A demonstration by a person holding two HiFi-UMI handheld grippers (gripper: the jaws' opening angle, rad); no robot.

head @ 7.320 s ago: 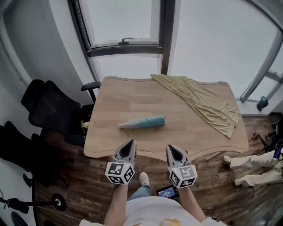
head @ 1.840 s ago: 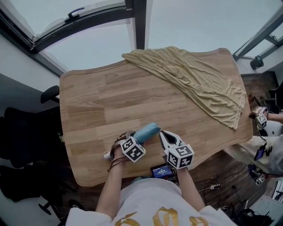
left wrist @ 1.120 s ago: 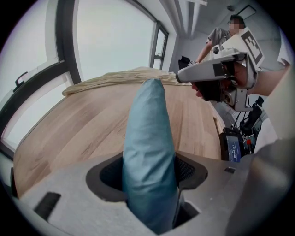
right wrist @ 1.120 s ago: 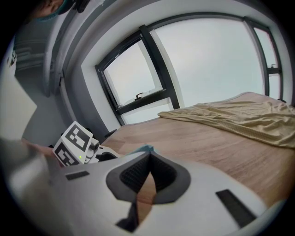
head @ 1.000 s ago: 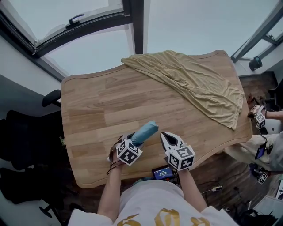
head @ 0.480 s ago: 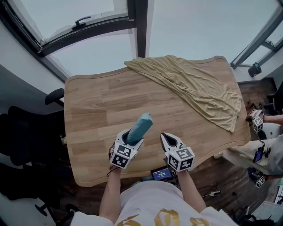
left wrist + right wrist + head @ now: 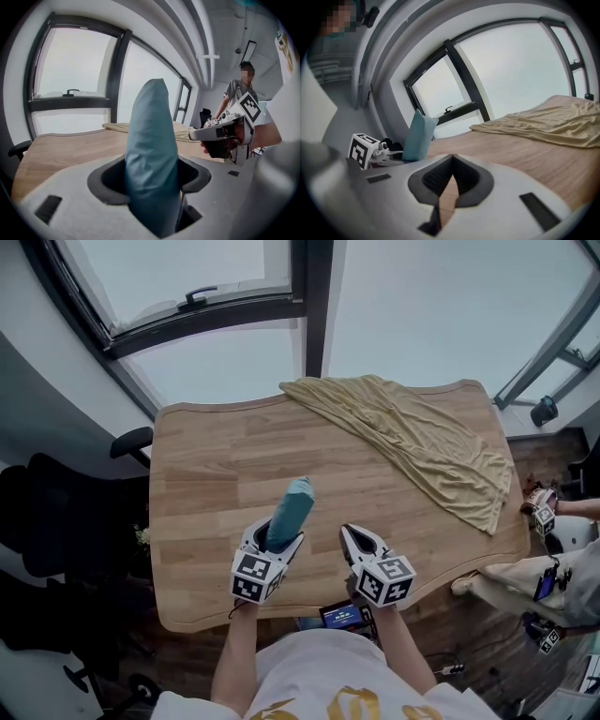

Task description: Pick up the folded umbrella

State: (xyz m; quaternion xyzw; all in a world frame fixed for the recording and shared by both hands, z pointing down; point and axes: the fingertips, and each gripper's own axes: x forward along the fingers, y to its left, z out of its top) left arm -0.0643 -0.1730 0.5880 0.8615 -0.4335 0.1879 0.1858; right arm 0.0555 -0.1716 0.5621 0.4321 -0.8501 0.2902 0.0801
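A big window point(image 7: 309, 296) with a dark frame fills the far wall, its outer parts cut off at the picture's edges. Below it stands the wooden desk point(image 7: 216, 456), with its near edge partly covered by the person's arms. A rumpled tan cloth point(image 7: 412, 442) lies across the desk's far right part and hangs a little over the right edge. A black chair point(image 7: 56, 512) sits in shadow left of the desk, its shape hard to make out. At the far right, someone else point(image 7: 553, 568) is only partly in the picture. The folded umbrella point(image 7: 289, 510), in a blue-green sleeve, is over the near middle of the desk, pointing up and away from the person. The left tongs point(image 7: 278, 538) are clamped on its lower part, one jaw on each side. Its lower end and handle are hidden inside the tongs, so it cannot be seen whether it touches the wood. The right tongs point(image 7: 350, 532) hang just beside it to the right, apart from it, with jaw tips together and nothing between them. Only a thin sliver of desk shows through lower down. A small lit screen point(image 7: 339, 615) peeks out below the desk's near edge, mostly covered by the right arm.
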